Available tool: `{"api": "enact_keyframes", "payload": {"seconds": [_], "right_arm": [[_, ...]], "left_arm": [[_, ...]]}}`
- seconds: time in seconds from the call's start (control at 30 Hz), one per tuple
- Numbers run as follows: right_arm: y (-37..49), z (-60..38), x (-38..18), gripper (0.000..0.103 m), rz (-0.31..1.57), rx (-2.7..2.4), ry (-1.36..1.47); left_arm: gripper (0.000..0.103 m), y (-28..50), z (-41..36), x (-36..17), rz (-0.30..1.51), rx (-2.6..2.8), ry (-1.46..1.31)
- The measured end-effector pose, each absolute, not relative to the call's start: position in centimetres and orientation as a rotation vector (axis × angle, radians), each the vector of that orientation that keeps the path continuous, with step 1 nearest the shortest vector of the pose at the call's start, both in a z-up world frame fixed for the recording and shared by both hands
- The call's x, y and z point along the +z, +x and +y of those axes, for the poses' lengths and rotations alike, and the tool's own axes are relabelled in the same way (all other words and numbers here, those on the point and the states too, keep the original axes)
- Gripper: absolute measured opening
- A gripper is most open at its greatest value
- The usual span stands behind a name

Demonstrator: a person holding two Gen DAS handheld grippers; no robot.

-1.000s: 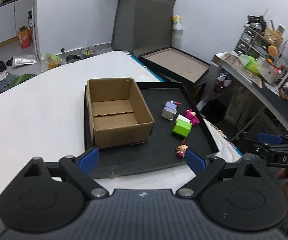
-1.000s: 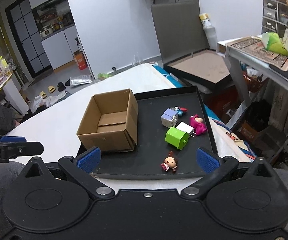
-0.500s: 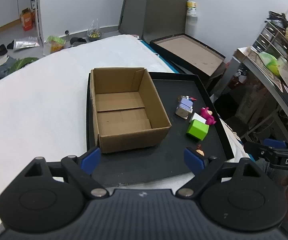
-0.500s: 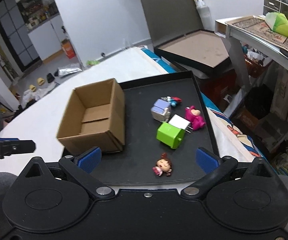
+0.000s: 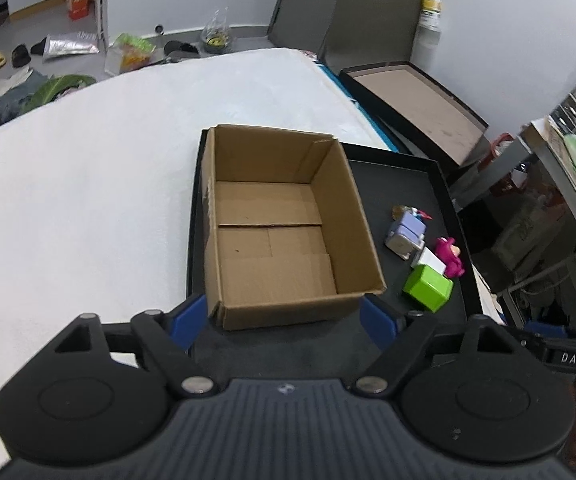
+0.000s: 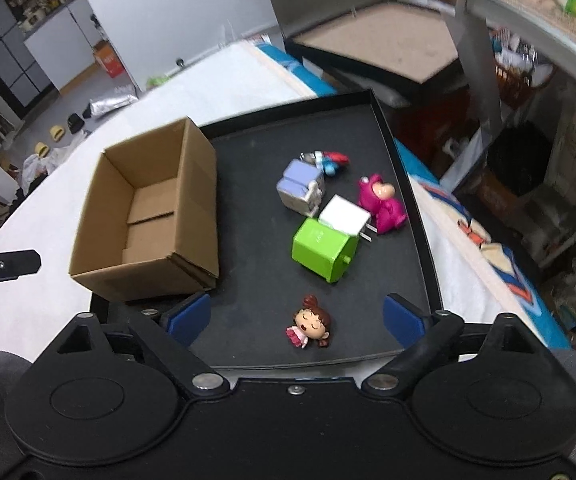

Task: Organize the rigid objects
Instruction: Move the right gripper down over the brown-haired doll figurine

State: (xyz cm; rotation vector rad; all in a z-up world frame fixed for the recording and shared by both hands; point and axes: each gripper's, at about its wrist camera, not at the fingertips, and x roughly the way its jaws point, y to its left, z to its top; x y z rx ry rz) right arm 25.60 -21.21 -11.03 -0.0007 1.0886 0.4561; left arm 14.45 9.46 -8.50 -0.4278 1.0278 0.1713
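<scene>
An open, empty cardboard box (image 5: 276, 232) (image 6: 148, 216) stands on the left part of a black tray (image 5: 403, 176) (image 6: 264, 280). On the tray's right part lie a green cube charger (image 6: 323, 248) (image 5: 427, 292), a white plug (image 6: 345, 216), a pink figure (image 6: 381, 204) (image 5: 449, 256), a lilac-grey block (image 6: 299, 188) (image 5: 405, 236), a small red-blue toy (image 6: 329, 159) and a brown-haired doll (image 6: 309, 326). My left gripper (image 5: 284, 320) is open, hovering just before the box's near wall. My right gripper (image 6: 295, 316) is open, with the doll between its fingertips' span, above the tray's near edge.
The tray sits on a white table (image 5: 88, 184). A second black tray with a brown base (image 6: 375, 44) lies behind. A metal shelf (image 6: 527, 12) with clutter stands at the right. Items lie on the floor (image 5: 60, 48) beyond the table.
Both grippers have moved forward and lower toward the tray. The left one has closed in on the box, the right one on the doll. Nothing on the tray has moved.
</scene>
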Motion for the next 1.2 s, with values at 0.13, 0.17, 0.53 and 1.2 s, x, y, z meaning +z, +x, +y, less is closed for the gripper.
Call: {"api": "enact_keyframes", "payload": {"seconds": [0.13,0.17,0.53,1.2], "right_arm": [[26.9,-21.2,-12.1,0.087,1.158,0.436,0.017],[27.2,-21.1,-12.3,0.086,1.169,0.430,0.016],[29.9,-19.1,-15.2,0.082,1.301,0.418,-0.006],[32.4,-16.8,-22.0,0.070,1.498,0.330,0.000]], "left_arm": [[0.075,15.4,10.5,-9.3,1.046,0.192,-0.456],[0.074,15.7,10.8,-9.5,1.052,0.196,-0.457],[0.060,17.1,13.5,-12.5,1.133,0.233,-0.539],[0.043,19.2,14.5,-17.2,1.227,0.214,-0.501]]}}
